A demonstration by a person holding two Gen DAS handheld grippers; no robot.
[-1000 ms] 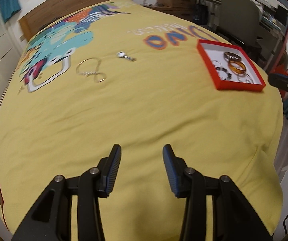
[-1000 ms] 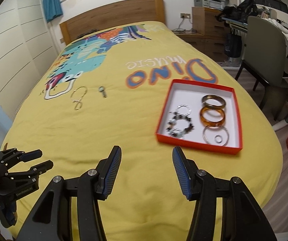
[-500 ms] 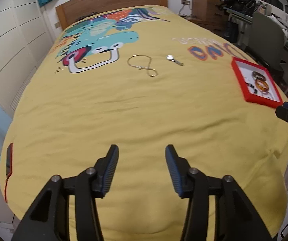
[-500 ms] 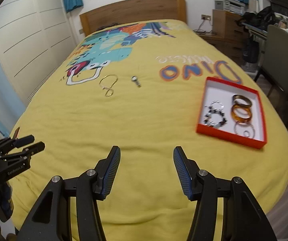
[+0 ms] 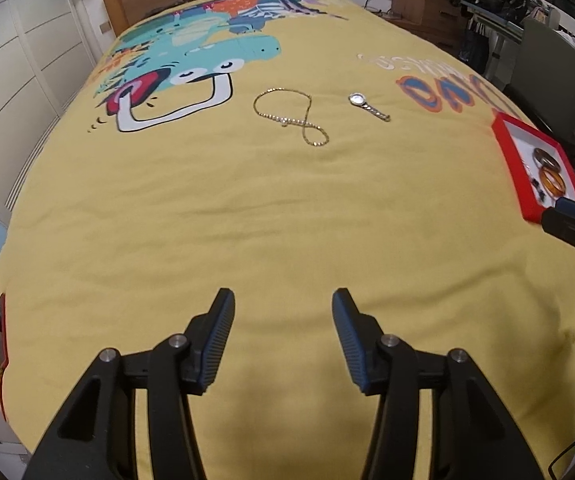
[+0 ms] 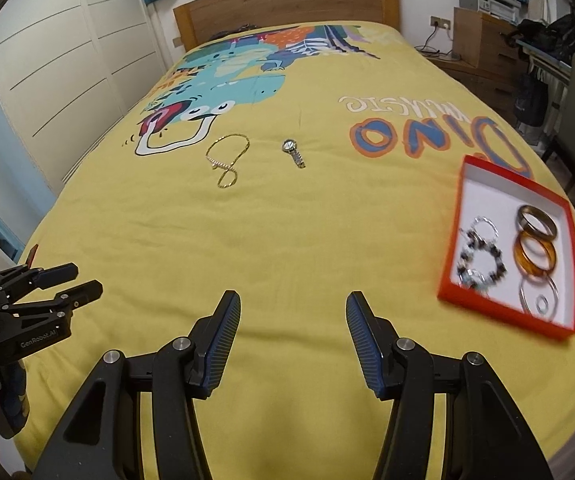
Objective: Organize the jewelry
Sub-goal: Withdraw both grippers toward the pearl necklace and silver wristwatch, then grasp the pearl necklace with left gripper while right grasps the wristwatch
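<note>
Black left tool (image 5: 279, 300) and right tool (image 6: 293, 302) angled down over yellow bedspread (image 5: 287, 208), both jaws apart, empty

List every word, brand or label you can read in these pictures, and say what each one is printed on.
"GenRobot.AI": white lettering on the body of the left gripper, seen from the right wrist view.
"Dino": big blue and orange letters on the yellow bedspread, upside down to the camera.
"Music": white script next to it on the bedspread, also upside down; this reading is less certain.
The watch dial is too small to read.
</note>
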